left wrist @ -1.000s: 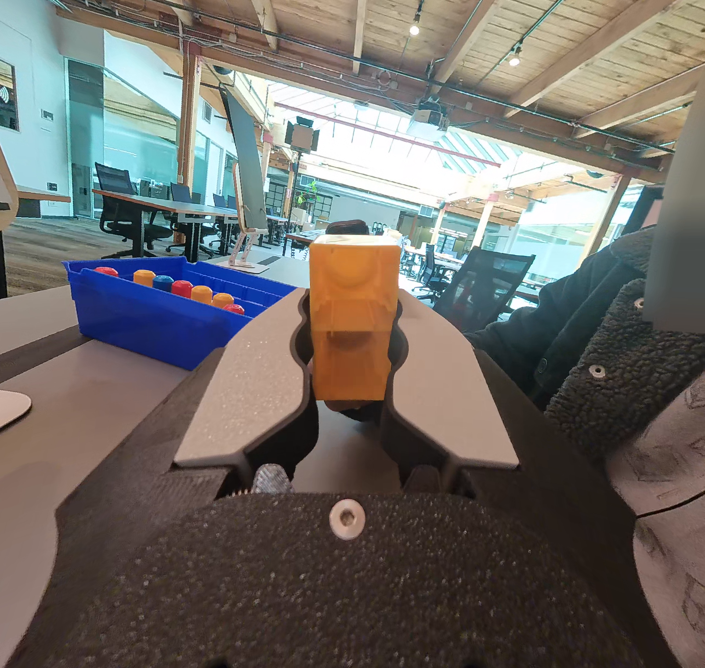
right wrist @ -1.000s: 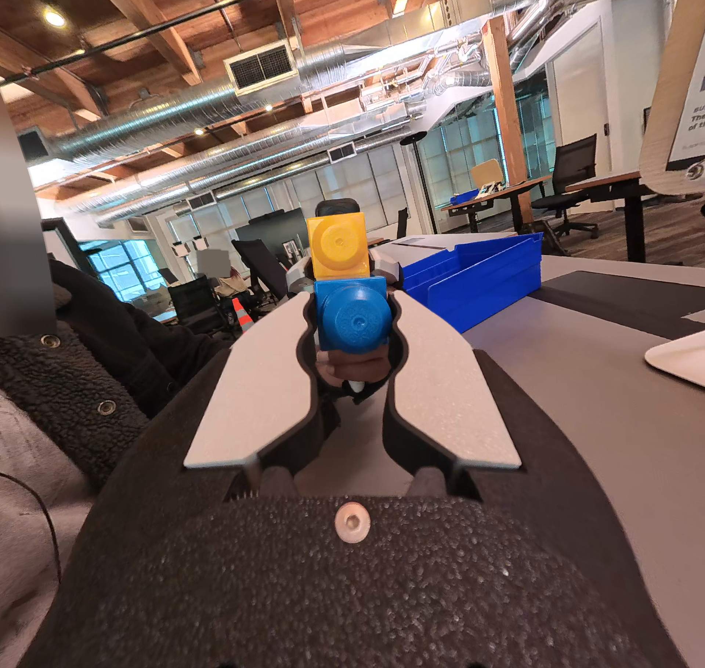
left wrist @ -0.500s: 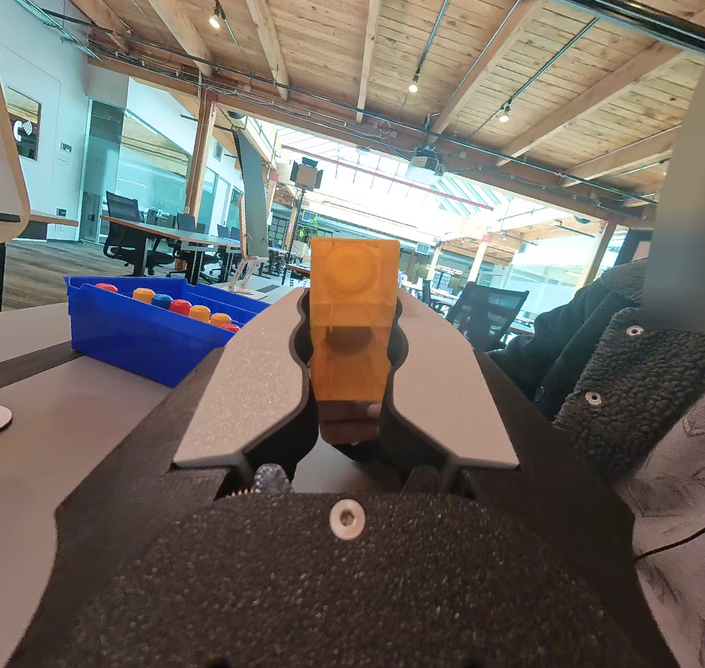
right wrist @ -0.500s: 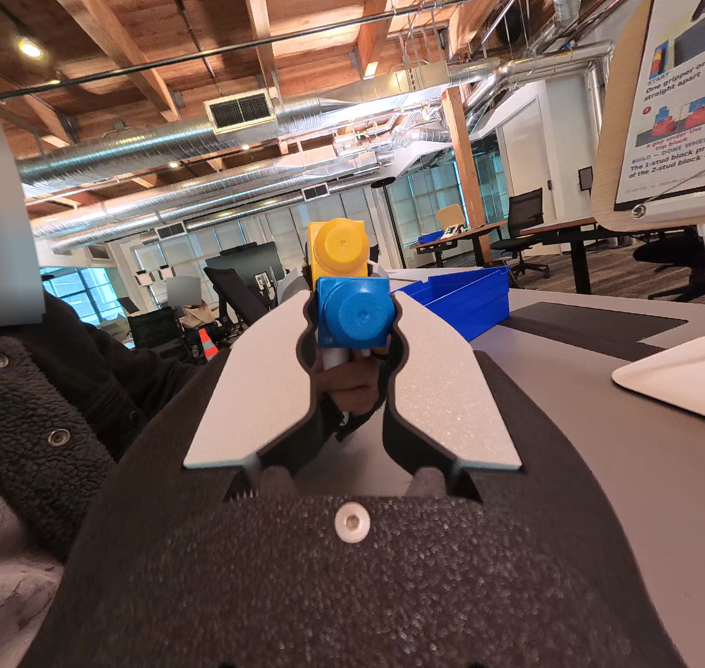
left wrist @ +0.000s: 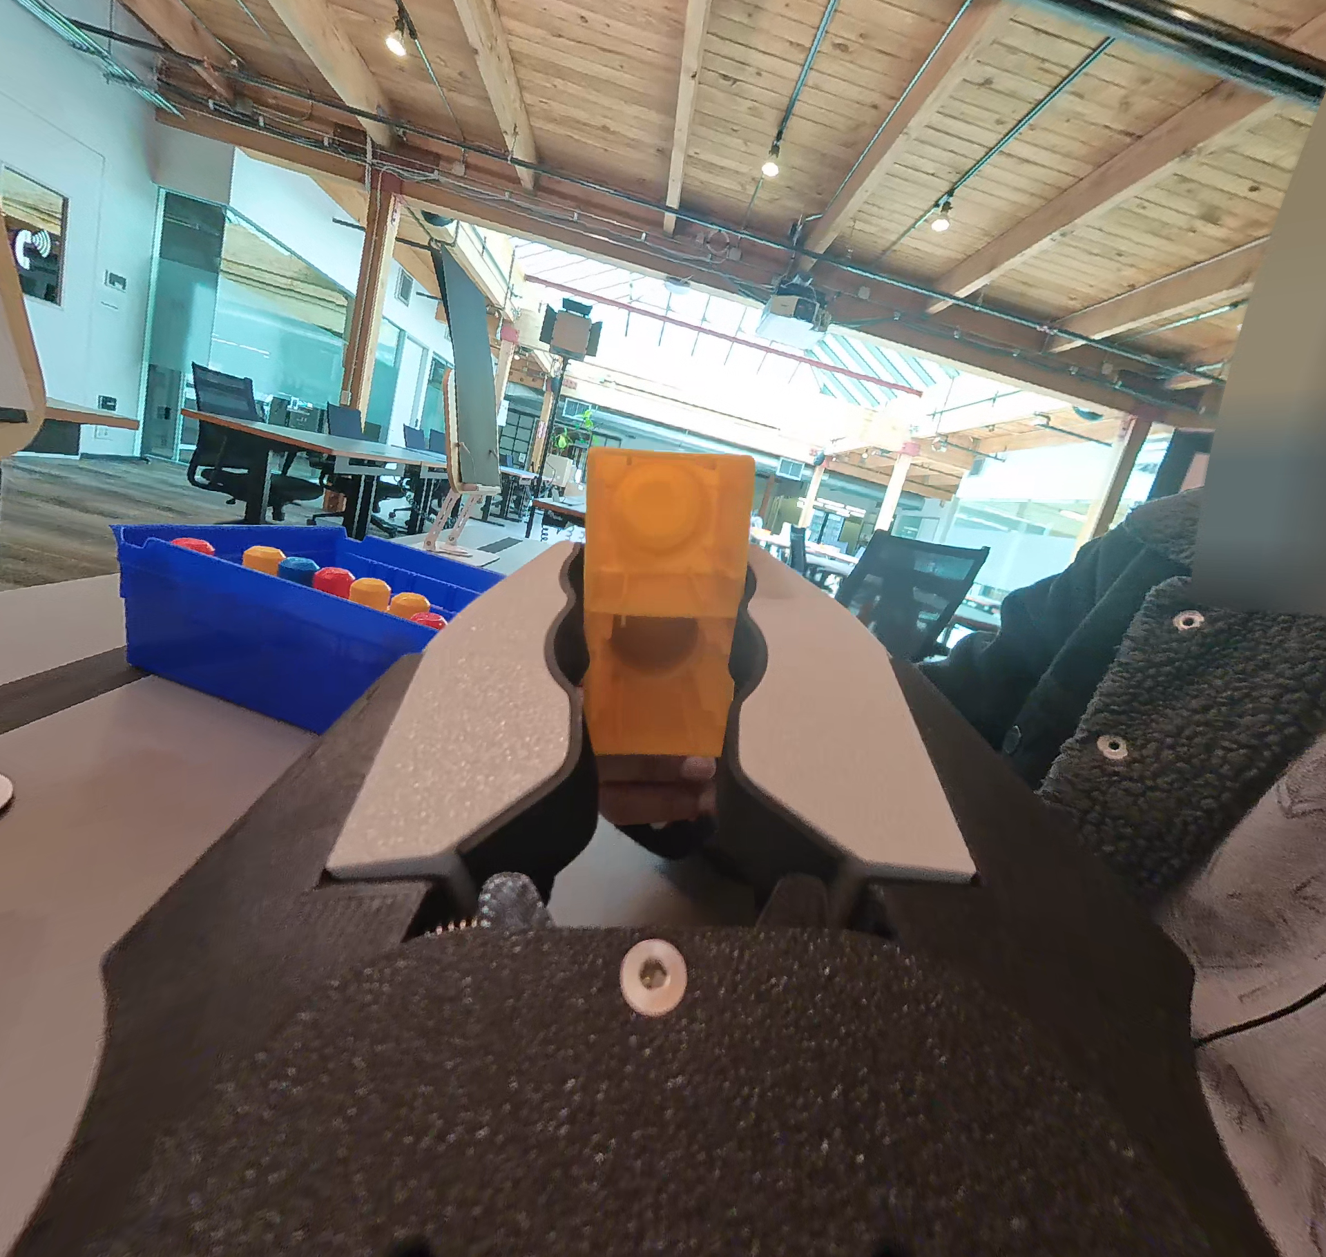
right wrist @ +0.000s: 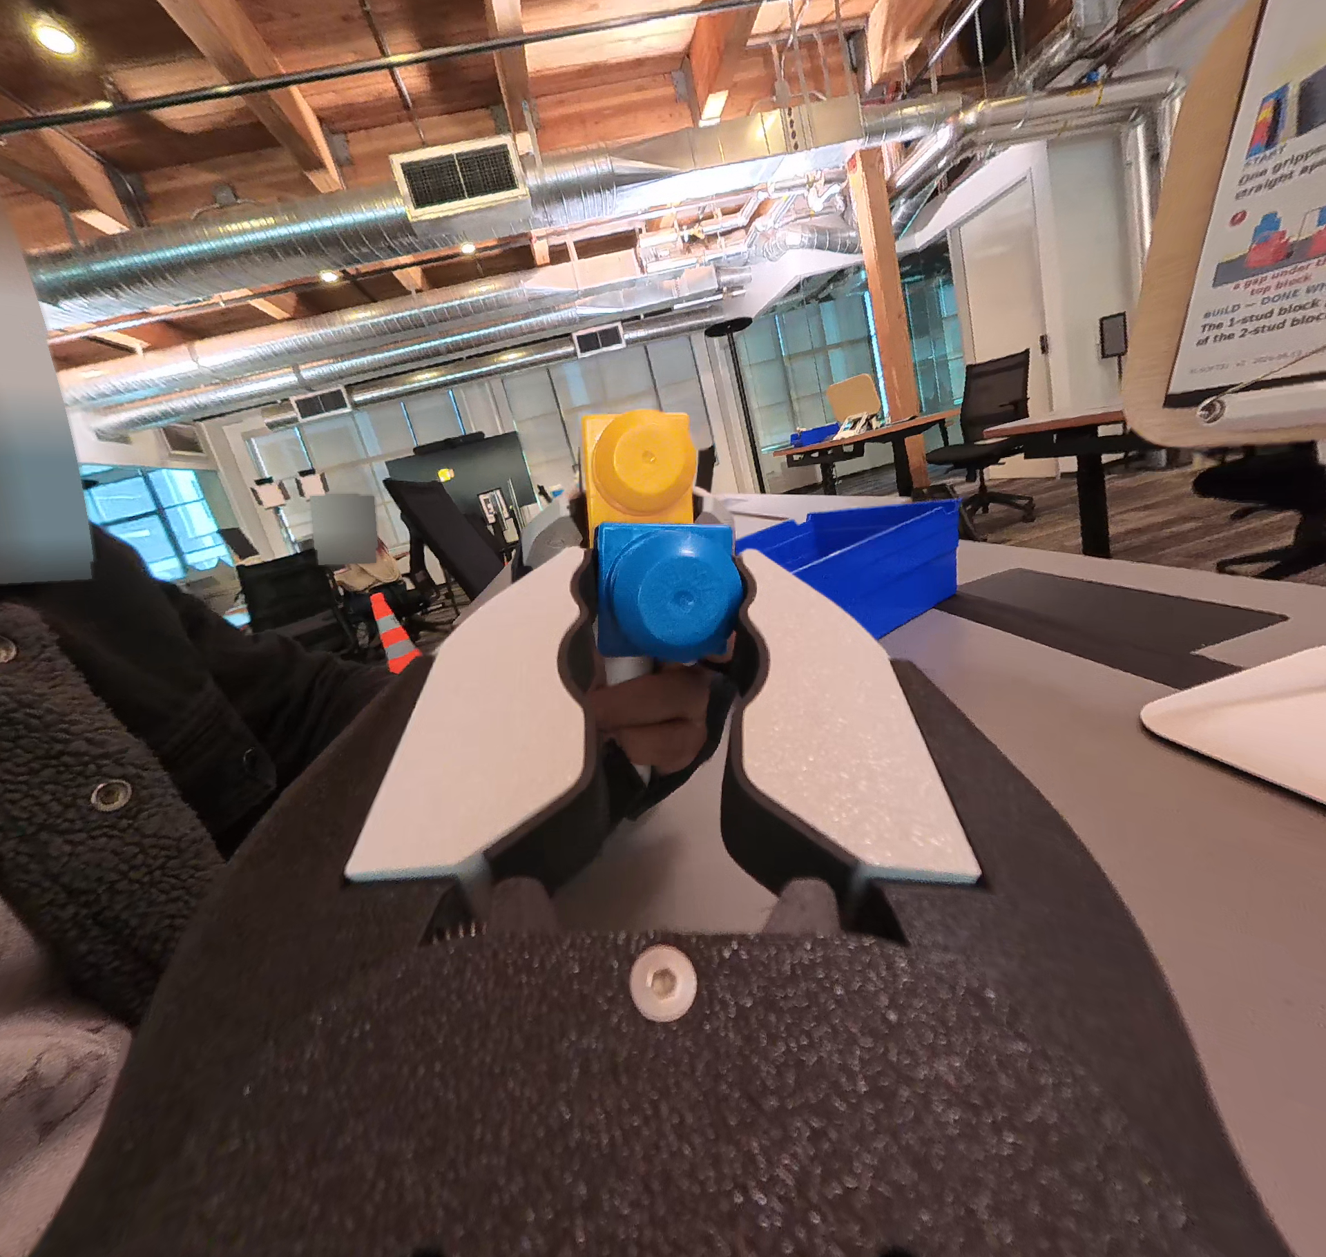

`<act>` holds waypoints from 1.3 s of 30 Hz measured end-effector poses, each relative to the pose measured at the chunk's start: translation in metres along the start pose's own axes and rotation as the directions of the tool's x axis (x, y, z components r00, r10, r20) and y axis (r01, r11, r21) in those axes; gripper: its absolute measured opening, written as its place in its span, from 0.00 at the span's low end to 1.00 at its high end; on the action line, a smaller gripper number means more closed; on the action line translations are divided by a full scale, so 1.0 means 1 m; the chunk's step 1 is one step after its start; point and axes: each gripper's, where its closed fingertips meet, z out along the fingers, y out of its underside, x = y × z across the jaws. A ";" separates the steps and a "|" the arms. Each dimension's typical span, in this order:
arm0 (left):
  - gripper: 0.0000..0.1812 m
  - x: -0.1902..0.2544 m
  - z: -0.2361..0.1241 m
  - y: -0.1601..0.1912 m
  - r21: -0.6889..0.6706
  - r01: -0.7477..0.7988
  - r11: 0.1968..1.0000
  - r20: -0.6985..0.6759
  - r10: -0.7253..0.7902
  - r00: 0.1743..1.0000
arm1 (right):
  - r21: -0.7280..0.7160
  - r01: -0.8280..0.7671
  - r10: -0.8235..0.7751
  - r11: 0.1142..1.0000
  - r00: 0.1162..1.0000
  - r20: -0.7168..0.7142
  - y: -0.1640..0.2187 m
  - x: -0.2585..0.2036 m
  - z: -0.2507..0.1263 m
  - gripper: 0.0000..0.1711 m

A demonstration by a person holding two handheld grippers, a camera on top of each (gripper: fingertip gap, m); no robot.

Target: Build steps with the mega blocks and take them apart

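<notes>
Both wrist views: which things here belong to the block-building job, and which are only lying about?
Part of the job:
- orange block, clamped in left gripper
- blue block, clamped in right gripper
- blue bin with loose blocks

Only lying about:
- instruction board
- office chairs
- traffic cone

Grey table [left wrist: 129, 778] with a dark strip [right wrist: 1119, 620], bearing a blue bin [left wrist: 265, 638] and a white base [right wrist: 1248, 727].

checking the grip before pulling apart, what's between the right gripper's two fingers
In the right wrist view, the blue block sits clamped between the right gripper's fingers, stud toward the camera. The yellow block shows just above it.
</notes>
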 end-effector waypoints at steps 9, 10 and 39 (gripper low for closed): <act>0.21 -0.009 -0.009 -0.002 -0.019 -0.033 0.999 0.014 0.033 0.999 | -0.202 0.034 -0.037 0.979 0.999 -0.012 0.004 0.011 -0.005 0.25; 0.21 -0.010 -0.009 -0.003 -0.011 -0.032 0.999 0.014 0.032 0.999 | -0.219 0.027 -0.031 0.975 0.999 -0.014 0.006 0.013 -0.007 0.25; 0.25 -0.046 -0.017 0.041 -0.338 -0.180 0.924 0.165 0.246 0.955 | -0.714 0.284 -0.550 0.640 0.818 -0.169 -0.112 0.079 -0.092 0.19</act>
